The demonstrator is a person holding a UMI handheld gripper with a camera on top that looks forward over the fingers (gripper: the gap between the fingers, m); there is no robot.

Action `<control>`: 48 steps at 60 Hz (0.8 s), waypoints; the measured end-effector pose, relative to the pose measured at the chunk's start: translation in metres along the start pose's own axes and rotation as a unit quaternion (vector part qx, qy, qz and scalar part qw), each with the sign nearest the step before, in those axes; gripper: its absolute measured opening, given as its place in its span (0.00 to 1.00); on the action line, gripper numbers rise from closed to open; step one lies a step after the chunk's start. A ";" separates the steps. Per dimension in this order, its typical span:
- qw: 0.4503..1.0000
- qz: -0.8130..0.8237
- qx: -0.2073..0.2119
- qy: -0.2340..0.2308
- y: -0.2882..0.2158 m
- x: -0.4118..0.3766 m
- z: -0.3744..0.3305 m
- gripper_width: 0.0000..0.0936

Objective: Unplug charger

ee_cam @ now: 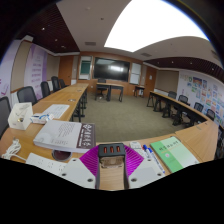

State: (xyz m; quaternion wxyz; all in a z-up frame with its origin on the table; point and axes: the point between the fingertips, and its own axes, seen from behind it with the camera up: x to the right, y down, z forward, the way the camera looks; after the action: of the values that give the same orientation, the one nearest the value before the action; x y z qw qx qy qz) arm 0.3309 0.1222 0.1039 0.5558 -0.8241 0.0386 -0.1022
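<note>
A black charger block (111, 150) with three orange ports on its face sits between my fingertips, just above the wooden table (40, 130). My gripper (111, 156) is closed around it. The magenta pads (91, 160) press against both of its sides with no gap showing. No cable or socket shows around it. What lies under and behind the charger is hidden by the fingers.
A booklet (68, 135) lies left of the fingers, with a green sheet (175, 152) and pens (148, 152) to the right. A white box (20, 116) and papers (55, 110) sit further left. Beyond are rows of tables and chairs (180, 105) and carpeted floor (125, 118).
</note>
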 end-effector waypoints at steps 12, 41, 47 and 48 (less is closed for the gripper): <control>0.996 0.000 -0.074 -0.055 0.089 0.001 0.011 0.39; 0.986 -0.015 -0.133 -0.103 0.104 0.021 -0.109 0.92; 0.988 -0.014 -0.124 -0.091 0.088 0.028 -0.151 0.91; 0.988 -0.014 -0.122 -0.089 0.085 0.029 -0.159 0.91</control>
State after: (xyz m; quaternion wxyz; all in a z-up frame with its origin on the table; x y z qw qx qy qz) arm 0.3301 -0.0601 0.0865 0.4507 -0.8921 -0.0106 -0.0313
